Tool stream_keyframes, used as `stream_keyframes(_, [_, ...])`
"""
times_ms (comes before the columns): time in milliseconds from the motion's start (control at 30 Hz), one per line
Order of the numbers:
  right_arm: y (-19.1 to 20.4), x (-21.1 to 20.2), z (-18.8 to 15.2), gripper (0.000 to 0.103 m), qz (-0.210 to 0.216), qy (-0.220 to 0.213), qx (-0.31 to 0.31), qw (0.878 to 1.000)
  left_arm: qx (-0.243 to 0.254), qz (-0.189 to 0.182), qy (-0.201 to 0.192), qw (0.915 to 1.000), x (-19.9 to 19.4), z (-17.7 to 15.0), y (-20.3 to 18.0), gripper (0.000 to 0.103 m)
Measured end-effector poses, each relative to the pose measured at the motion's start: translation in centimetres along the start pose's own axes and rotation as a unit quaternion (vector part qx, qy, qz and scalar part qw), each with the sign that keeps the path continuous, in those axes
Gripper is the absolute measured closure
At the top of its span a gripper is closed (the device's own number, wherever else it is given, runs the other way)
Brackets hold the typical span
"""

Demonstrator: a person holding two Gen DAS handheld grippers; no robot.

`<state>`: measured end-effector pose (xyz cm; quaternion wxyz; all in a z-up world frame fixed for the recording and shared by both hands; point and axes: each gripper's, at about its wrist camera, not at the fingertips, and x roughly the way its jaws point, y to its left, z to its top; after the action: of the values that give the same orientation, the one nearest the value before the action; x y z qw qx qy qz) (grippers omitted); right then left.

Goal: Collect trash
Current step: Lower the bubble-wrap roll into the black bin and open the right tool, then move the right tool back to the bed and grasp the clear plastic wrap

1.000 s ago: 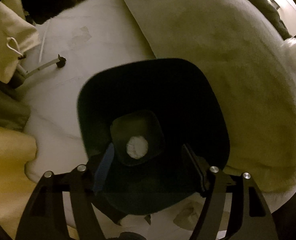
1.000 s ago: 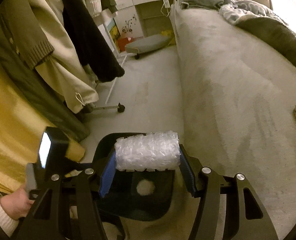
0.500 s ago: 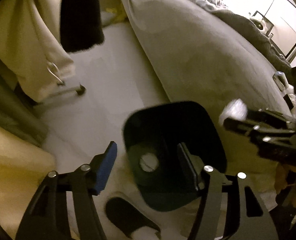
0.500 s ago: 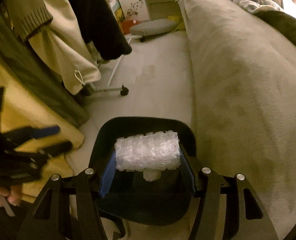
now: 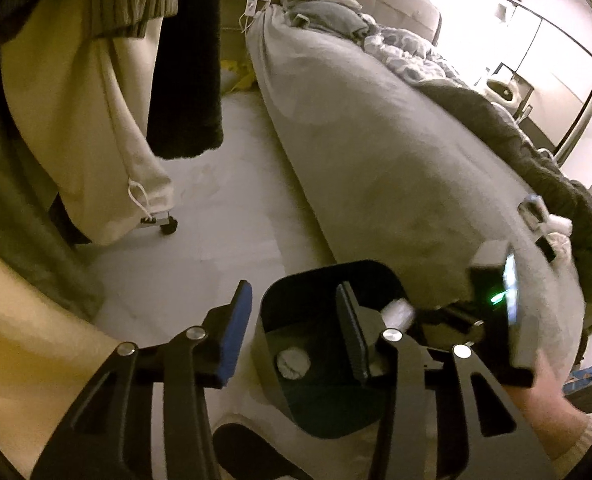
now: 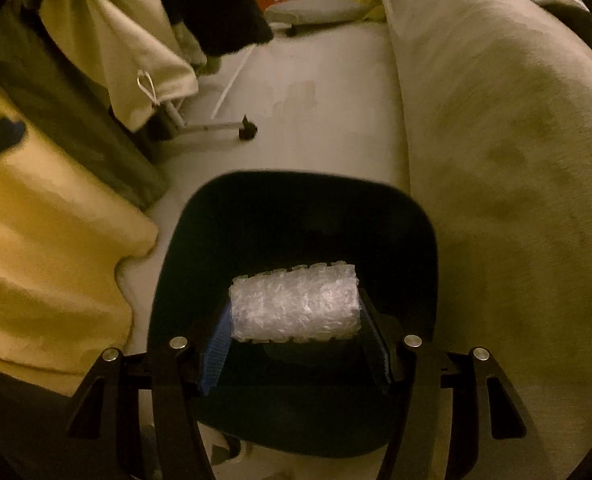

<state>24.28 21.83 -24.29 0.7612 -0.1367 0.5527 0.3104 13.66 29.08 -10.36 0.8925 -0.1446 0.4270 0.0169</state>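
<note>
A black trash bin [image 6: 296, 216] stands on the floor beside the bed. My right gripper [image 6: 296, 320] is shut on a roll of bubble wrap [image 6: 293, 304] and holds it over the bin's opening. My left gripper [image 5: 296, 320] is open and empty, off to the left side of the bin [image 5: 279, 380]. A crumpled white paper ball [image 5: 293, 362] lies at the bottom of the bin. The right gripper and the bubble wrap [image 5: 398, 312] show in the left wrist view at the bin's right rim.
A grey bed [image 5: 396, 152] runs along the right. Clothes [image 5: 95, 120] hang on a wheeled rack [image 6: 247, 132] at the left. A yellow cloth [image 6: 43, 248] lies left of the bin. A dark slipper [image 5: 251, 452] is on the floor by the bin.
My left gripper has pulled back and left, away from over the bin. My right gripper has carried the bubble wrap forward and down over the bin's opening.
</note>
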Motion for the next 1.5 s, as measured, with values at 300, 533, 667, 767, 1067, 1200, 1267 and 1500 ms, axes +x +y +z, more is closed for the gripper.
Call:
stream_keyframes(300, [0.5,2.6,-1.5,0.021,-0.014,0.049,-0.025,0.998,0.016,-0.016,-0.035,0.9991,-2.2,1.8,-1.7,0.057])
stream_keyframes(533, [-0.3,1.2,-1.6,0.021,-0.016,0.035,-0.017,0.999,0.021,-0.031,-0.053,0.9979,-3.0,3.0,-3.5,0.057])
stream_keyframes(667, [-0.4,-1.2,-0.8,0.021,-0.005,-0.004,-0.013,1.000,0.032,-0.034,-0.061,0.9971,-3.2,3.6,-5.1,0.057])
stream_keyframes(767, [-0.4,-3.5,-0.4,0.020,-0.001,-0.036,-0.021,0.999,0.038,-0.041,-0.068,0.9961,-3.4,3.9,-6.1,0.057])
stream_keyframes(1067, [-3.3,-9.7,0.4,0.019,-0.006,-0.110,-0.016,0.994,0.055,-0.061,-0.094,0.9922,-3.9,5.5,-10.1,0.052])
stream_keyframes(1200, [-5.3,-12.6,0.0,0.019,-0.012,-0.142,-0.010,0.990,0.064,-0.068,-0.099,0.9907,-3.7,6.0,-12.2,0.049])
stream_keyframes(1267, [-6.4,-14.0,-0.3,0.019,-0.014,-0.154,-0.005,0.988,0.068,-0.071,-0.100,0.9901,-3.5,6.2,-13.3,0.048])
stream_keyframes(1500, [-10.8,-17.9,-1.1,0.019,-0.035,-0.191,0.011,0.981,0.081,-0.081,-0.100,0.9884,-2.4,6.6,-16.6,0.039])
